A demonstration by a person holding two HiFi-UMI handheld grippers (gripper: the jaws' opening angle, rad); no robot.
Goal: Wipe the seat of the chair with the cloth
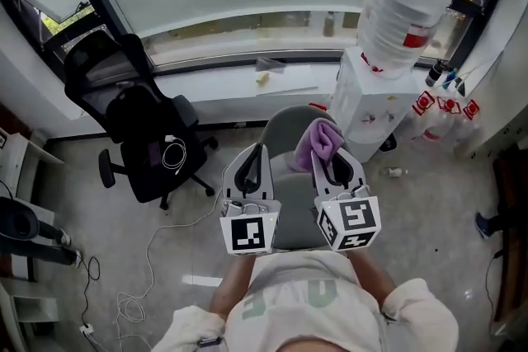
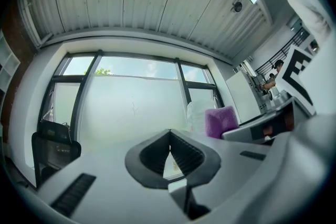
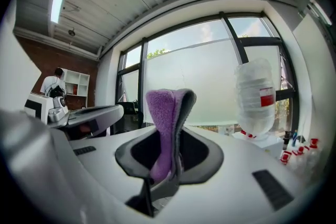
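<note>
head view: both claws are held side by side just in front of the person's chest, above the grey chair (image 1: 289, 214), whose seat is seen between and beyond them. the purple cloth (image 1: 320, 140) is carried in the right claw (image 1: 334, 165), bunched up past the jaw tips and hanging over the far part of the seat.

in the right gripper view the right claw (image 3: 168, 149) is clenched on the cloth (image 3: 163, 123). a folded strip is pinched between the jaws and stands well clear of them, so that soft cloth rather than the jaws would be pressed onto the seat. in the left gripper view the left claw (image 2: 169, 149) is clenched with its tips meeting and nothing between them. it seems to be kept alongside merely to stay out of the way.

window and ceiling are shown in both gripper views instead of the seat, so the claws are judged to be pointed roughly level or slightly upward. from so steep an angle it cannot be settled whether cloth and seat touch, though they are probably apart. wiping is judged not yet begun. the right claw would need to be tipped downward and lowered first.
</note>
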